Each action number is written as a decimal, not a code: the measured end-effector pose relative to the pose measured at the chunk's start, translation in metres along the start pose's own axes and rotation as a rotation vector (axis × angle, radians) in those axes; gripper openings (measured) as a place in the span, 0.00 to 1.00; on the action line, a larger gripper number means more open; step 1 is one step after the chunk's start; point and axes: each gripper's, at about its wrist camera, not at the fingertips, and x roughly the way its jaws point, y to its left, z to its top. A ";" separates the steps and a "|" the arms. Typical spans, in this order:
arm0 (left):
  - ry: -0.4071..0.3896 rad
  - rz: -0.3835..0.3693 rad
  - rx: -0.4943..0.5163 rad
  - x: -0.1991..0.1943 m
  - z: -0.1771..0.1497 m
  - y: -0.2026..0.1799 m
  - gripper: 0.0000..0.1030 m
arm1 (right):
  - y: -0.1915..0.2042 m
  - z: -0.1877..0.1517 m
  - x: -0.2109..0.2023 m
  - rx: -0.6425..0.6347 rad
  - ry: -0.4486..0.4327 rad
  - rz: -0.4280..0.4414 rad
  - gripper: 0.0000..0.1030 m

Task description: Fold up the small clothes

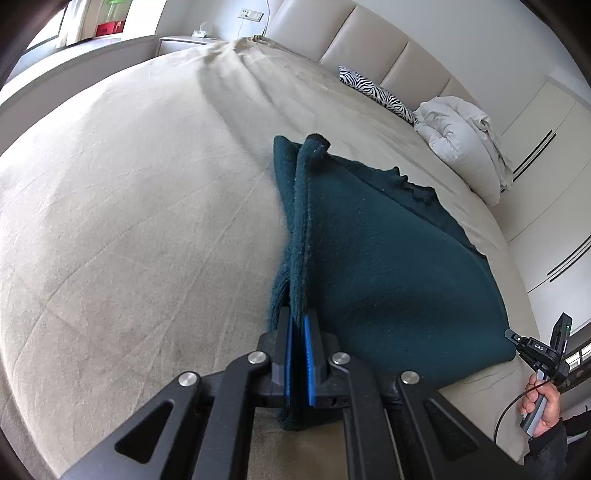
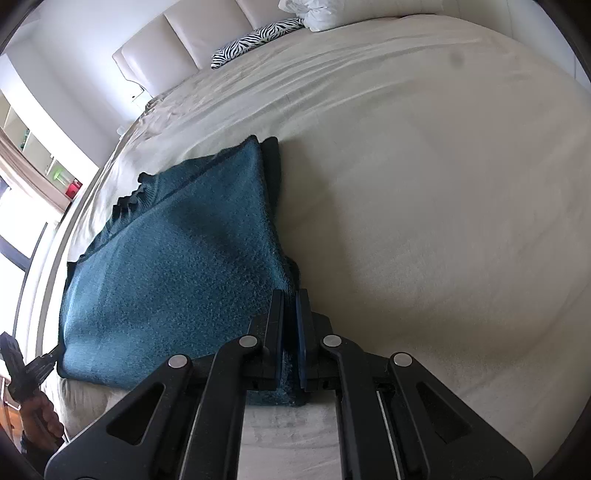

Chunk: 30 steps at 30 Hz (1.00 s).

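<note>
A dark teal fuzzy garment (image 1: 388,266) lies partly folded on a beige bed sheet (image 1: 129,221). My left gripper (image 1: 298,317) is shut on the garment's left near corner, with the fabric pinched between its blue pads and lifted in a ridge. My right gripper (image 2: 291,299) is shut on the garment's (image 2: 177,266) right near corner. Each gripper shows at the edge of the other's view: the right gripper (image 1: 517,341) at the garment's far corner, the left gripper (image 2: 51,356) likewise. The garment is stretched between them, its far ribbed edge resting on the bed.
A zebra-print pillow (image 1: 380,94) and a crumpled white duvet (image 1: 465,144) lie by the padded headboard (image 1: 369,40). White wardrobe doors (image 1: 546,155) stand to the right. A nightstand (image 1: 184,40) and a window ledge with a red box (image 1: 109,27) are beyond the bed.
</note>
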 end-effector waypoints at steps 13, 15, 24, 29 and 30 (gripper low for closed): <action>-0.094 0.043 0.016 -0.032 0.022 -0.009 0.28 | -0.001 0.008 -0.016 0.067 0.031 -0.022 0.20; -0.125 0.041 0.062 -0.038 0.036 -0.025 0.30 | 0.005 0.015 -0.028 0.067 -0.005 -0.016 0.21; -0.051 0.154 0.243 0.046 0.071 -0.084 0.35 | 0.109 0.053 0.024 0.018 0.068 0.305 0.21; -0.022 0.226 0.272 0.084 0.077 -0.079 0.35 | 0.161 0.051 0.090 0.064 0.172 0.427 0.21; -0.026 0.232 0.273 0.085 0.078 -0.077 0.36 | 0.168 0.050 0.102 0.062 0.190 0.429 0.21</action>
